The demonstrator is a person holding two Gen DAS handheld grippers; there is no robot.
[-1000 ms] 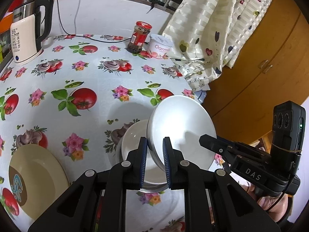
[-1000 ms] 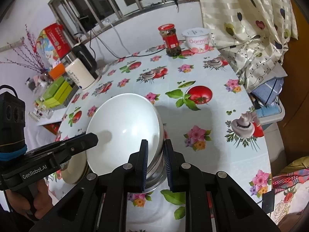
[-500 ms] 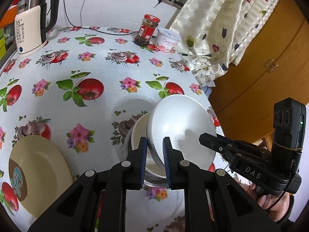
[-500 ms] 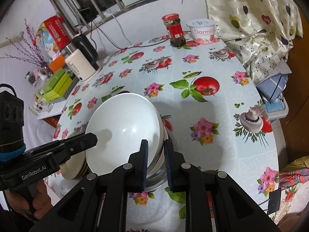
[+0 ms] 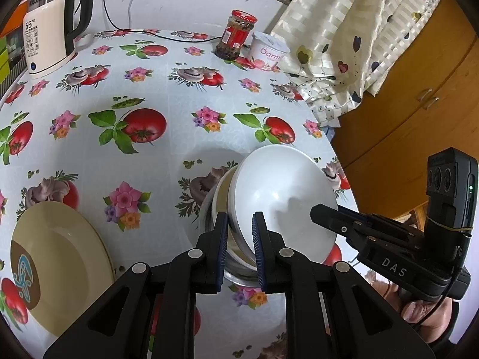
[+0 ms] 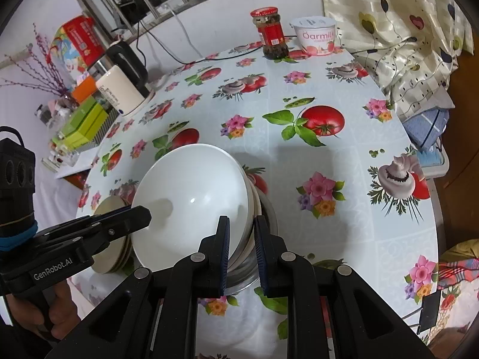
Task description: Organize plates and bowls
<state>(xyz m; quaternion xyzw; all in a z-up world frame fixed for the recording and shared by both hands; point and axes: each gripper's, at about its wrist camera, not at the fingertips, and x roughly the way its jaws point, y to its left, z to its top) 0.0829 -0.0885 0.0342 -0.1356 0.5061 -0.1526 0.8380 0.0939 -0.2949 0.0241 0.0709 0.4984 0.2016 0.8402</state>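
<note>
A white bowl [image 5: 284,194] hangs tilted just over a stack of a cream bowl [image 5: 220,199] in a metal bowl [image 5: 239,275]. My left gripper [image 5: 239,218] is shut on the white bowl's near rim. From the opposite side my right gripper [image 6: 242,221] is shut on the white bowl [image 6: 191,197], above the metal bowl [image 6: 268,218]. The right gripper [image 5: 314,212] shows in the left wrist view, and the left gripper [image 6: 146,212] in the right wrist view. A cream plate [image 5: 60,263] lies to the left of the stack; it is the top of the plate stack [image 6: 110,257].
A kettle [image 5: 48,39], a red-lidded jar [image 5: 236,34] and a yogurt tub [image 5: 268,52] stand at the far side of the flowered tablecloth [image 5: 143,95]. A curtain [image 5: 344,39] and a wooden cabinet [image 5: 404,113] border the table's right edge. Boxes [image 6: 80,119] sit beyond its left edge.
Both grippers have sunk a little with the white bowl, bringing it closer onto the bowl stack. The grips have not changed.
</note>
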